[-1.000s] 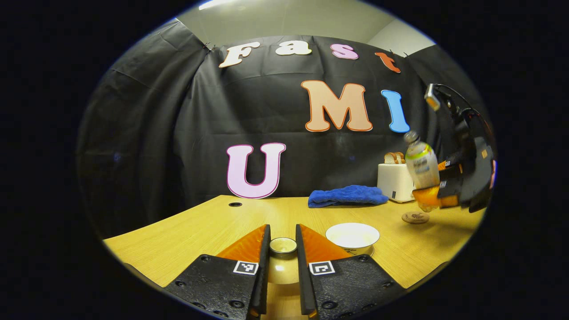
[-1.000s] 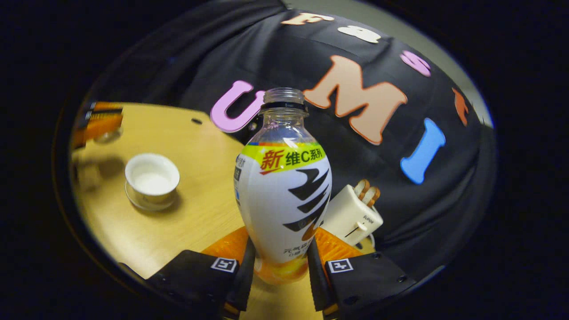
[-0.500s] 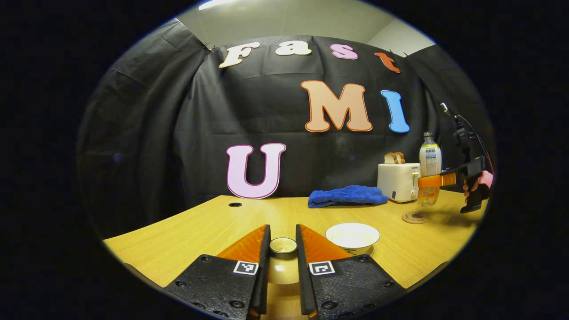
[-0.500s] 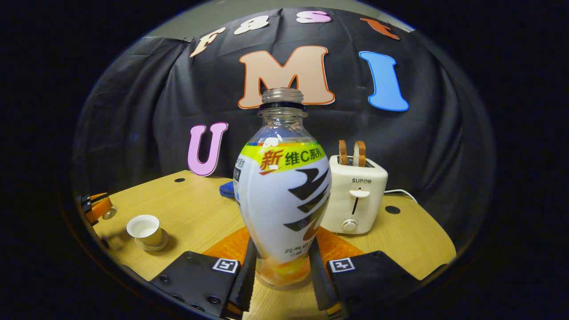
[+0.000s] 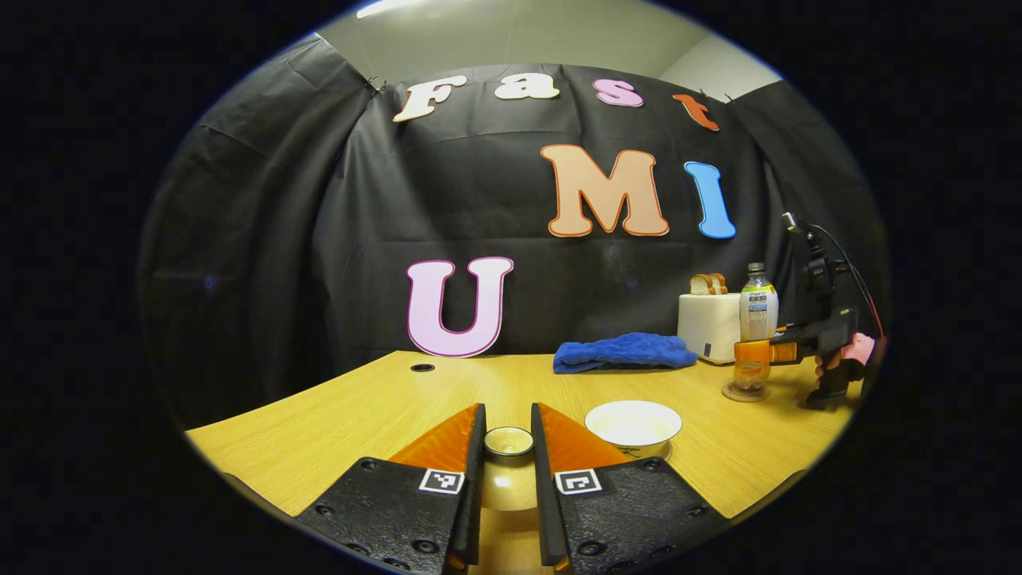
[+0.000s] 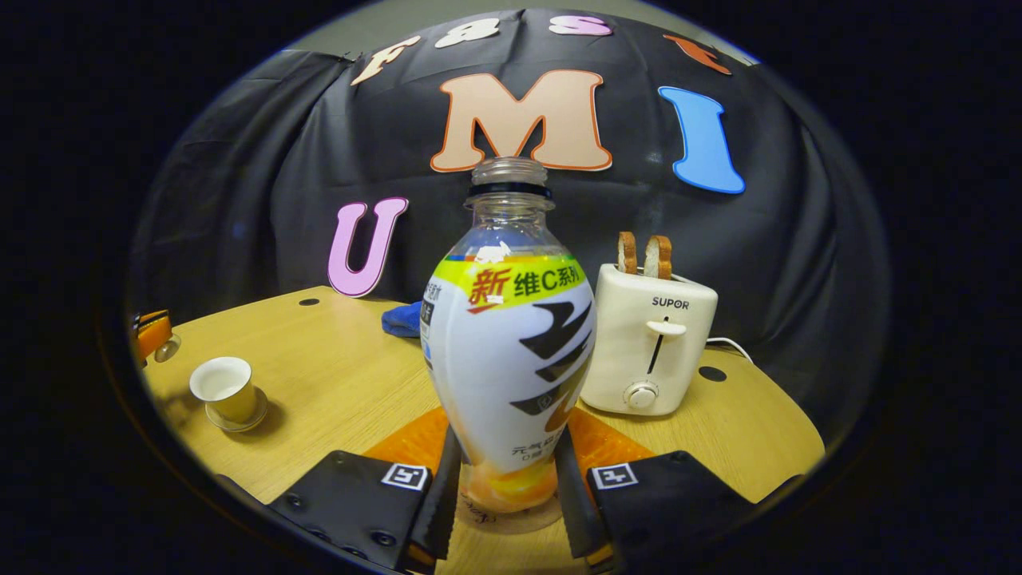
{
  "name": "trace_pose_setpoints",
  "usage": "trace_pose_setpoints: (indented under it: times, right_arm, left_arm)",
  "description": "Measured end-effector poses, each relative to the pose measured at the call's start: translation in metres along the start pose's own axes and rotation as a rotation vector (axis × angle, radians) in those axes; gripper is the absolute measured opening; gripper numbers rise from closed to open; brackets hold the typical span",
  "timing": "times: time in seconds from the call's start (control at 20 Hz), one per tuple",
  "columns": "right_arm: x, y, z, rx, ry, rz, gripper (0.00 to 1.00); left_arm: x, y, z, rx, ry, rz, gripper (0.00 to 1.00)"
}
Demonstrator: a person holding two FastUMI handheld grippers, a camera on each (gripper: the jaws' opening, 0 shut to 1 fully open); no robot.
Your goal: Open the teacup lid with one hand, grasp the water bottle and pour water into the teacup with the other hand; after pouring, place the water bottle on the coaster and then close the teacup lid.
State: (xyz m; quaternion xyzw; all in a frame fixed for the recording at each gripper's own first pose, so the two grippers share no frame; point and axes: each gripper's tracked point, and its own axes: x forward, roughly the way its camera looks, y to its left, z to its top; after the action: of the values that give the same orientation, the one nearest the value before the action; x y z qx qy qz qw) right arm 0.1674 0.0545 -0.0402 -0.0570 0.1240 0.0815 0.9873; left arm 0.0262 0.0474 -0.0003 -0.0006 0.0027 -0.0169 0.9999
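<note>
wooden counter [image 5: 335, 415] before black cloth: one teacup [image 5: 632, 423], one lid [image 5: 509, 441], one water bottle [image 6: 511, 343], one coaster [image 5: 744, 392], one toaster [image 6: 651, 351] holding two bread slices. left hand-held gripper [image 5: 509, 447] level, pinching lid. right hand-held gripper [image 6: 505, 487] level, clamping upright bottle on coaster; orange liquid low inside.

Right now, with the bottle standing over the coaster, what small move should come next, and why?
Probably open the right tongs and let go. The water bottle stands upright on the coaster, with both fingers pressed on its base. The teacup is open, and the left tongs hold its lid, which goes back next.
</note>
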Motion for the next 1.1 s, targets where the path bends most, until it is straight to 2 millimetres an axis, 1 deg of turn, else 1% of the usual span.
trace_pose_setpoints:
  times: [0.15,0.25,0.3,0.4,0.45,0.5,0.55,0.7,0.75,0.8,0.85,0.9,0.95,1.0,1.05,1.1]
  right_arm:
    - [0.001,-0.001,-0.005,0.016,0.017,-0.002,0.60]
    - [0.001,-0.001,-0.006,0.025,0.016,-0.001,0.63]
    - [0.000,-0.002,-0.007,0.031,0.016,-0.001,0.64]
    - [-0.002,-0.003,-0.007,0.047,0.018,0.004,0.64]
    - [-0.004,-0.003,-0.008,0.051,0.022,0.008,0.68]
    - [-0.006,-0.004,-0.008,0.055,0.026,0.010,0.72]
    - [-0.008,-0.004,-0.009,0.062,0.027,0.017,0.77]
    - [-0.019,-0.005,-0.009,0.085,0.023,0.020,0.93]
    - [-0.024,-0.005,-0.007,0.086,0.013,0.022,1.00]
    - [-0.030,-0.006,-0.006,0.087,0.006,0.023,1.00]
    - [-0.036,-0.007,-0.006,0.090,0.000,0.022,0.95]
    - [-0.042,-0.010,-0.007,0.089,0.000,0.011,1.00]
    - [-0.049,-0.013,-0.009,0.092,-0.003,-0.001,1.00]
    - [-0.058,-0.013,-0.009,0.097,-0.012,-0.002,0.95]
    - [-0.066,-0.014,-0.009,0.098,-0.023,-0.008,1.00]
    - [-0.073,-0.016,-0.010,0.100,-0.033,-0.015,0.95]
  left_arm:
    - [-0.001,0.001,0.000,0.000,0.000,0.000,0.28]
    - [0.000,0.000,0.000,0.000,0.000,0.000,0.27]
    - [0.000,0.000,0.000,0.000,0.000,0.000,0.28]
    - [0.000,0.000,0.000,0.000,0.000,0.000,0.27]
    - [0.000,-0.001,0.001,0.000,0.000,0.000,0.28]
    - [0.000,0.000,0.000,0.000,0.000,0.000,0.27]
    - [0.000,0.000,0.000,0.000,0.000,0.000,0.28]
    - [0.000,0.000,0.000,0.000,0.000,0.000,0.27]
    - [0.000,0.000,0.000,0.000,0.000,0.000,0.28]
    - [0.000,-0.001,0.000,0.000,0.000,0.000,0.28]
    - [0.000,-0.001,0.001,0.000,0.000,0.000,0.28]
    - [0.000,-0.001,-0.001,0.000,0.000,-0.004,0.28]
    - [0.000,-0.002,0.000,-0.001,0.000,-0.004,0.27]
    - [0.001,-0.001,0.000,-0.001,0.000,-0.004,0.27]
    - [0.001,-0.002,-0.001,0.000,0.001,-0.004,0.28]
    - [0.001,-0.002,-0.001,-0.001,0.000,-0.006,0.28]
